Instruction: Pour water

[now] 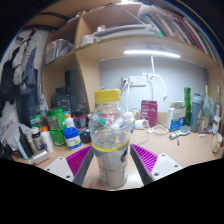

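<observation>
Gripping bottle [110, 135], claw [111, 160] closed.

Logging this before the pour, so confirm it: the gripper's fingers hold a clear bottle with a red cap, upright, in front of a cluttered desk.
One detail is wrong: the cap is yellow, not red, as the gripper view shows. The rest stands: the gripper holds the clear bottle upright between its fingers, in front of a cluttered desk.

One clear bottle [110, 140] with a yellow cap at lower centre of the frame; two purple pads [146, 157] flanking it; several smaller bottles [70, 135] at left, too crowded to count; one green bottle [186, 106] at right.
</observation>
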